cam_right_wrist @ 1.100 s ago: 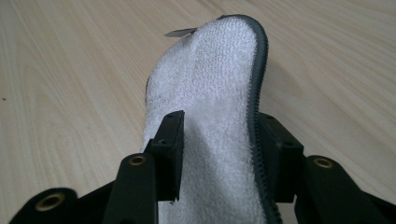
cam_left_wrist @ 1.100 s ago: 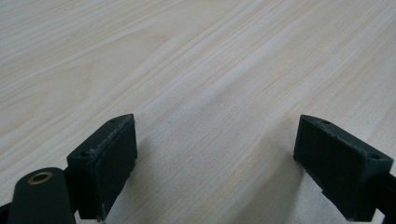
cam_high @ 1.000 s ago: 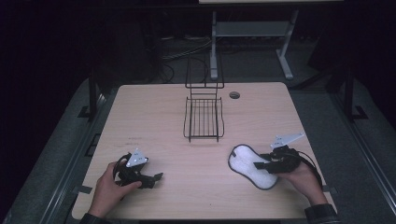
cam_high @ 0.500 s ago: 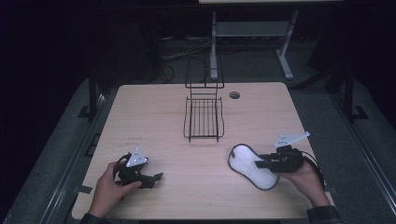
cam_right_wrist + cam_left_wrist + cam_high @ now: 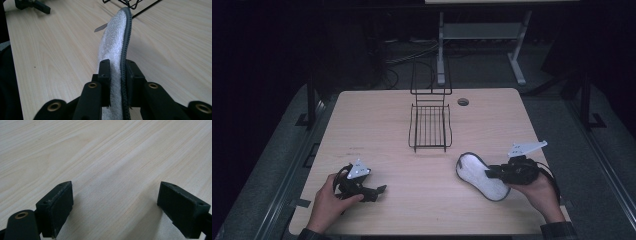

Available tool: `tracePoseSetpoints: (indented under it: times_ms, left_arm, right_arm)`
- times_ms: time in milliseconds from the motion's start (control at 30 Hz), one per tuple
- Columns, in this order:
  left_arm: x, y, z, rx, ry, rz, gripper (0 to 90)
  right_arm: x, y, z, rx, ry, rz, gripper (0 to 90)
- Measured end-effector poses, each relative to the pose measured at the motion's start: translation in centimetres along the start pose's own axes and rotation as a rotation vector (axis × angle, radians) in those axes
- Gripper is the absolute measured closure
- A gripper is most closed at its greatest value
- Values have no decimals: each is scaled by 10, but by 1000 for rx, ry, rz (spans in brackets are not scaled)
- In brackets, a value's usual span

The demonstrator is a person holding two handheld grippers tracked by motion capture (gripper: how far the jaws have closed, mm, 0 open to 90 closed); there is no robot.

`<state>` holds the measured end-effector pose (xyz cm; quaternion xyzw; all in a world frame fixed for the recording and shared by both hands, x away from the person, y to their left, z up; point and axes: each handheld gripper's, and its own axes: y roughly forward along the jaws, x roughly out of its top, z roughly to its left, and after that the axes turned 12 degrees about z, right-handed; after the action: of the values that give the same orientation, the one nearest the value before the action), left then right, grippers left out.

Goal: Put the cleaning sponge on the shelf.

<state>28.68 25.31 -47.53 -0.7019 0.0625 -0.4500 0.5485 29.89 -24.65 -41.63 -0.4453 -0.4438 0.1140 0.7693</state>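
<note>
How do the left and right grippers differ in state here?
The left gripper has its jaws wide apart over bare table; the right gripper has just been closing and now clamps the white insole. The left sits low on the table, the right holds its insole on edge. Both are hand-held.

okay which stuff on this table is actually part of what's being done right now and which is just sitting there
In use:
- white insole with dark edging, on edge
- right gripper, jaws just closed on the insole's end

Just sitting there:
- black wire rack, mid-table, apart from the insole
- left gripper, jaws wide open over bare wood
- round hole in the table
</note>
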Motion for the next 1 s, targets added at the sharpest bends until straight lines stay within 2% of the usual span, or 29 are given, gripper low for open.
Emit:
tracePoseSetpoints:
  times_ms: [267,533,1000]
  left_arm:
    - [0,0,0,0,0,0,126]
    - [0,0,0,0,-3,-2,126]
    - [0,0,0,-1,-6,-5,126]
  right_arm:
    - [1,-4,3,-16,-4,-10,808]
    - [4,-10,2,-27,14,-49,806]
    - [23,-17,-1,-49,22,-106,803]
